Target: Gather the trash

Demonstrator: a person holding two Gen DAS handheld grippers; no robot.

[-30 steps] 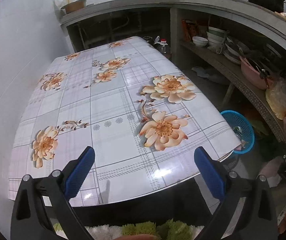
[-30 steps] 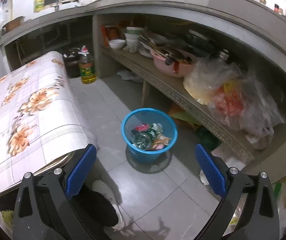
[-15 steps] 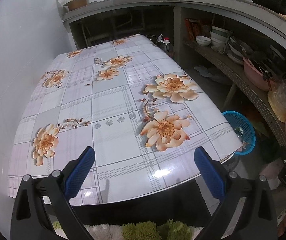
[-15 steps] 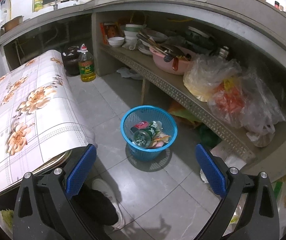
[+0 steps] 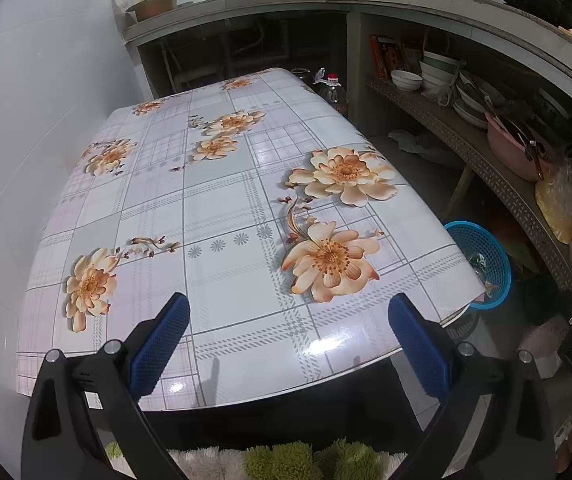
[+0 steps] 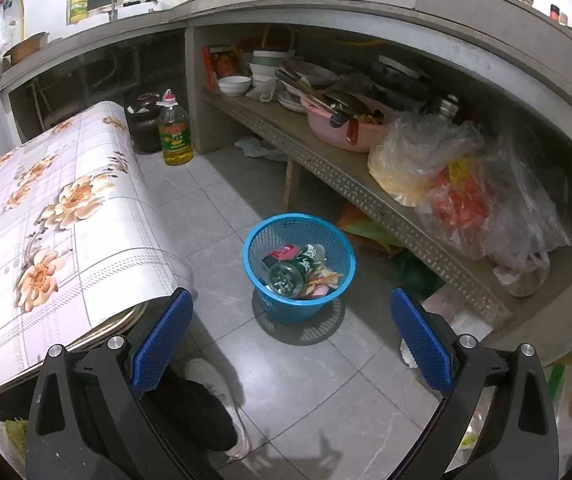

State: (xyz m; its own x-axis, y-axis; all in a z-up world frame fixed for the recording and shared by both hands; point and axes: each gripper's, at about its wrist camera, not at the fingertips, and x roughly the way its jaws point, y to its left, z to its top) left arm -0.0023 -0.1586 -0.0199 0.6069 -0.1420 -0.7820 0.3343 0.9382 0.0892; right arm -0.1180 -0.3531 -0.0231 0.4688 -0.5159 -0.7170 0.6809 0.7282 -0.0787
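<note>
The left gripper (image 5: 288, 344) is held wide apart and empty over the near edge of the floral tablecloth (image 5: 222, 216), on which no trash is seen. To the right, the right gripper (image 6: 292, 340) is likewise spread and holds nothing. The blue mesh basket (image 6: 332, 240) is seen straight ahead of and below it on the tiled floor (image 6: 222, 216), just beside the table's corner, with a crushed can (image 6: 284, 278) and wrappers inside. The right gripper is judged the nearer to the basket.
</note>
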